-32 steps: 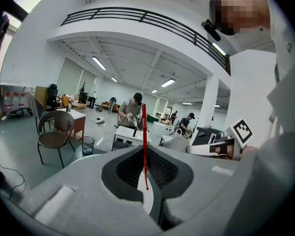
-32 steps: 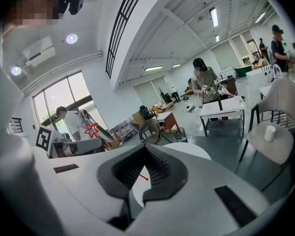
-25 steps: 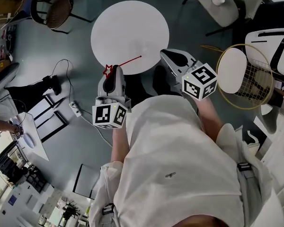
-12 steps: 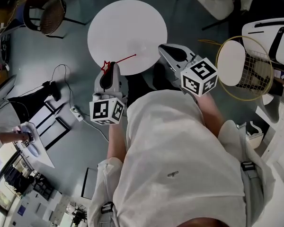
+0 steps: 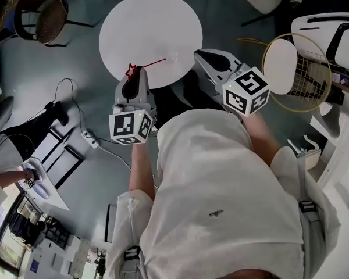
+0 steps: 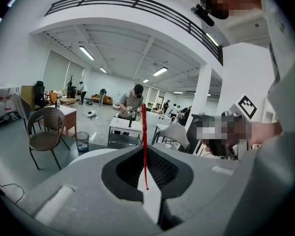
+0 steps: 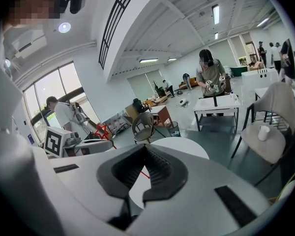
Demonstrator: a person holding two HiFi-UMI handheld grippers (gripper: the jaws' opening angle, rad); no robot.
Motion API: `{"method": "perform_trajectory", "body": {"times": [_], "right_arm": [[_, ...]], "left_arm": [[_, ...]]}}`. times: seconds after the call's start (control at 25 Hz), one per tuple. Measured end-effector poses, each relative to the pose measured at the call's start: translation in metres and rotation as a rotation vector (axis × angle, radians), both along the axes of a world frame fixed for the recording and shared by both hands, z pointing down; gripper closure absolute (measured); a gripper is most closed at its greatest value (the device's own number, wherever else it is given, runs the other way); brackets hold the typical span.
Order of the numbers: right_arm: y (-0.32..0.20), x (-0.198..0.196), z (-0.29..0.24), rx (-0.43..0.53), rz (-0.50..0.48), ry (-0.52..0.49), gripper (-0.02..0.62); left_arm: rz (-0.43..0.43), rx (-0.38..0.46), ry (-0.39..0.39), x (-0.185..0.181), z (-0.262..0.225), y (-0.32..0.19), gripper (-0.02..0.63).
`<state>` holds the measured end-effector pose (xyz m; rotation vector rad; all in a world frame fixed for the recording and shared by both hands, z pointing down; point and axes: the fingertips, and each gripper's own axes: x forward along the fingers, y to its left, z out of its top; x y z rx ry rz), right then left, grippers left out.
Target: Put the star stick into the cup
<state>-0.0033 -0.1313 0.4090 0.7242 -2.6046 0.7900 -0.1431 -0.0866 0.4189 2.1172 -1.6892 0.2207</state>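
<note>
The star stick [image 5: 145, 64] is thin and red, with a red star outline at one end. My left gripper [image 5: 135, 70] is shut on it near the star, and the shaft reaches right over the edge of the round white table [image 5: 139, 22]. In the left gripper view the stick [image 6: 144, 141] stands upright between the shut jaws of the left gripper [image 6: 149, 194]. My right gripper [image 5: 201, 54] is shut and empty, to the right of the stick's free end. From the right gripper view [image 7: 137, 181] I see the star [image 7: 102, 130]. A white cup [image 7: 262, 132] sits on a chair seat.
A wicker chair [image 5: 38, 10] stands at the far left of the table. A wire basket with a round white top [image 5: 299, 71] is at the right. Cables and a power strip [image 5: 90, 138] lie on the grey floor. People stand at desks [image 6: 125, 127] in the distance.
Both grippers have moved slightly up and closer to the white table. The stick stays in the left gripper, its free end now further over the tabletop.
</note>
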Motion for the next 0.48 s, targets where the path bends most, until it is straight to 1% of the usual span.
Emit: {"method": "perform_trajectory", "body": {"times": [0.48], "right_arm": [[0.013, -0.004, 0.018, -0.027, 0.002, 0.063, 0.588]], "left_arm": [[0.034, -0.035, 0.037, -0.004, 0.033, -0.005, 0.583]]}}
